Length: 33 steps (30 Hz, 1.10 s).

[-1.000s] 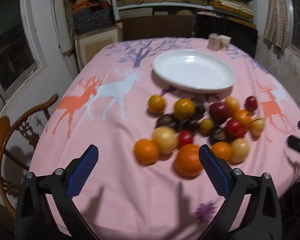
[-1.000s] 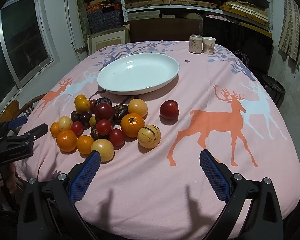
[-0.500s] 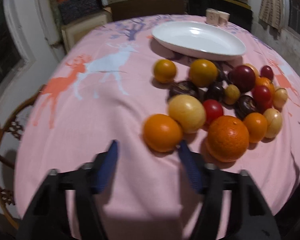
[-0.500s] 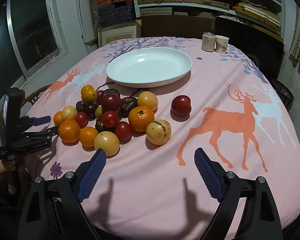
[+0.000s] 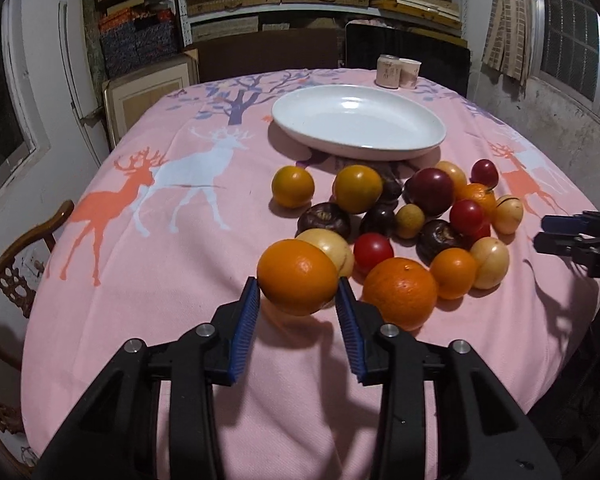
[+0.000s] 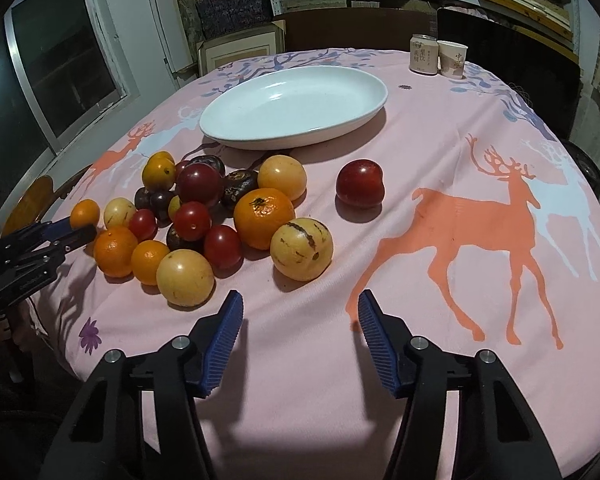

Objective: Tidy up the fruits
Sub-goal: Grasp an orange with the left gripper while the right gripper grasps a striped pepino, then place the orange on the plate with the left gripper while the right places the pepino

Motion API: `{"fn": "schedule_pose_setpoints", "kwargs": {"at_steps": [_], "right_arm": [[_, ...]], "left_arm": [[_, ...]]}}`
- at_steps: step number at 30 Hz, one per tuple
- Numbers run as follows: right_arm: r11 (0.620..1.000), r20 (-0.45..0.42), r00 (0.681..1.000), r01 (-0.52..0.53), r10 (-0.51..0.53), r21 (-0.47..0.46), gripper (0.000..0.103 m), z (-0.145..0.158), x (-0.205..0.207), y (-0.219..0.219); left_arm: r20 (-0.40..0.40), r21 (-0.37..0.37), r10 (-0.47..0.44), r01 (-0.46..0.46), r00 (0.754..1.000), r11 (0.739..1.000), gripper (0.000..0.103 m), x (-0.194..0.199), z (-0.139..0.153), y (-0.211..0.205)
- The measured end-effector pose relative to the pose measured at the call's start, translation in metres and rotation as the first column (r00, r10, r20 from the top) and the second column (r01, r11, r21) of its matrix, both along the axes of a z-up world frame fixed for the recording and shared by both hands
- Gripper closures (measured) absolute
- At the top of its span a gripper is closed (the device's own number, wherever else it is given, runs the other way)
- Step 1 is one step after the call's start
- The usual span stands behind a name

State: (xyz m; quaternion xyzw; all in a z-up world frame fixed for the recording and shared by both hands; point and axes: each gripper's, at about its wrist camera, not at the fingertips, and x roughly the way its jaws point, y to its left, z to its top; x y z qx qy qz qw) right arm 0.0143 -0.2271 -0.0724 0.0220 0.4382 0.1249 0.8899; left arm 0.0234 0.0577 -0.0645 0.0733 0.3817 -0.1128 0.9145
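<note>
My left gripper (image 5: 298, 300) is shut on an orange (image 5: 297, 277) and holds it just above the pink cloth at the near edge of the fruit pile. In the right wrist view the same orange (image 6: 85, 213) shows between the left gripper's tips (image 6: 70, 232). Several oranges, red plums, yellow and dark fruits lie in a pile (image 6: 204, 216). A lone red plum (image 6: 360, 183) lies apart to the right. The empty white oval plate (image 5: 358, 120) (image 6: 294, 106) stands behind the pile. My right gripper (image 6: 300, 314) is open and empty over bare cloth in front of the pile.
A can (image 6: 423, 55) and a paper cup (image 6: 452, 59) stand at the table's far edge. A wooden chair (image 5: 16, 248) is at the table's left side. Shelves and boxes fill the back wall. The right gripper shows at the right edge of the left wrist view (image 5: 572, 236).
My left gripper has closed in on the nearest orange, shut on it and raised it slightly. My right gripper has narrowed its opening and moved a little closer to the table.
</note>
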Motion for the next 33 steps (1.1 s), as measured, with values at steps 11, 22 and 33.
{"fn": "schedule_pose_setpoints", "kwargs": {"at_steps": [11, 22, 33], "right_arm": [[1.000, 0.010, 1.000, -0.016, 0.016, -0.025, 0.059, -0.008, 0.040, 0.012], [0.993, 0.078, 0.997, -0.026, 0.017, 0.116, 0.064, 0.018, 0.028, -0.015], [0.983, 0.114, 0.992, 0.029, -0.051, 0.183, 0.064, 0.060, 0.098, -0.039]], "left_arm": [[-0.003, -0.023, -0.033, 0.033, 0.999, 0.999, 0.065, -0.009, 0.006, -0.004], [-0.008, -0.058, -0.054, 0.054, 0.998, 0.997, 0.065, -0.002, 0.015, -0.008], [-0.010, -0.080, -0.128, 0.127, 0.992, 0.989, 0.065, 0.072, 0.043, -0.059]]}}
